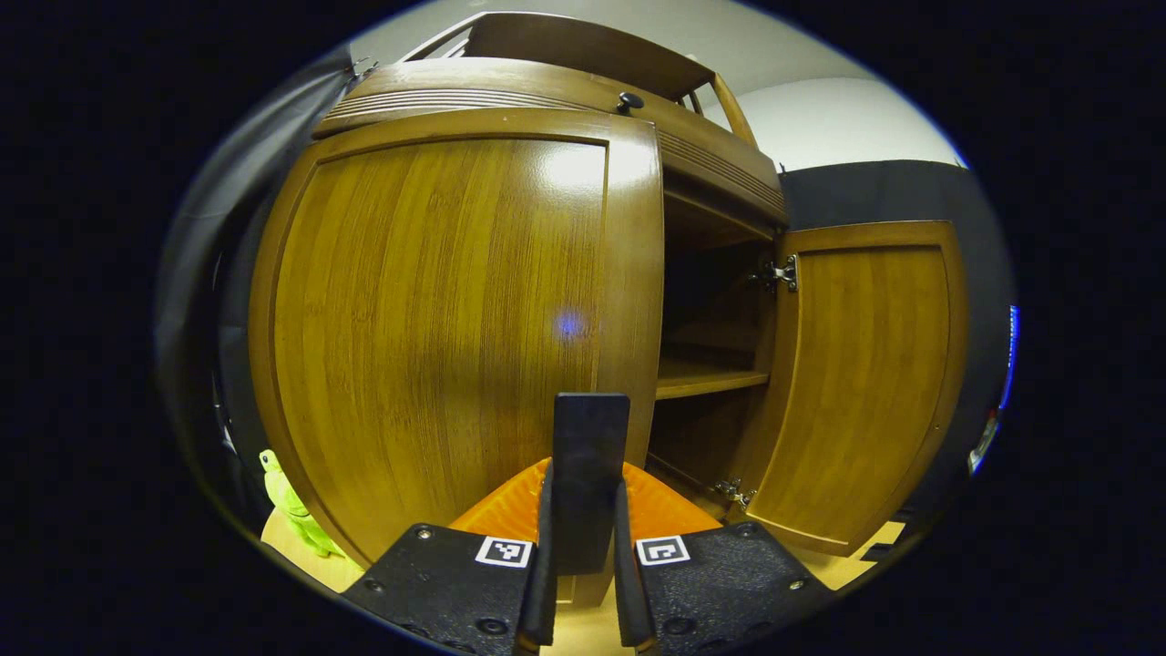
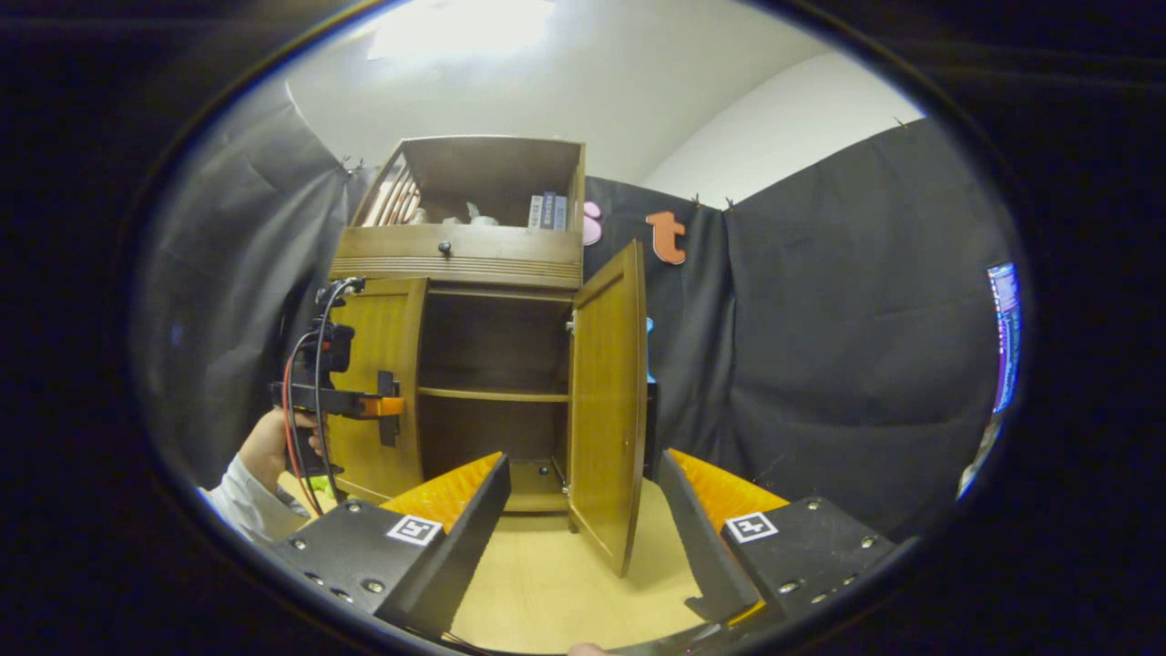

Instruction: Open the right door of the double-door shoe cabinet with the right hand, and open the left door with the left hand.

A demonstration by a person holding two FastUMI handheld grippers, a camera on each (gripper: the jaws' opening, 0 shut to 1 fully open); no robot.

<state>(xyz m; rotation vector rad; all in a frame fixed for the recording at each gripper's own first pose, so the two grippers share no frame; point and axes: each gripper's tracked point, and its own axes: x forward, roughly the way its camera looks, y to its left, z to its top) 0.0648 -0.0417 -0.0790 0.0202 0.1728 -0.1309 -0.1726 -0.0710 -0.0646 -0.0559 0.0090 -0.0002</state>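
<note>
The left gripper (image 1: 590,492) is standing with its jaws narrow, fingers nearly together, pointing at the free edge of the left door (image 1: 437,319); whether anything is pinched between them cannot be told. That door is lying flat across the cabinet (image 2: 474,255) front, its long axis upright. In the right gripper view the left gripper (image 2: 387,407) is showing at that door's (image 2: 378,383) inner edge, a hand (image 2: 269,446) gripping it from behind. The right gripper (image 2: 583,519) is hanging wide and empty, well back from the cabinet. The right door (image 2: 608,401) is standing swung outward, upright, free edge pointing toward the camera. Inside, a shelf (image 2: 492,394) is running level. The cabinet is resting on the floor (image 2: 556,583).
</note>
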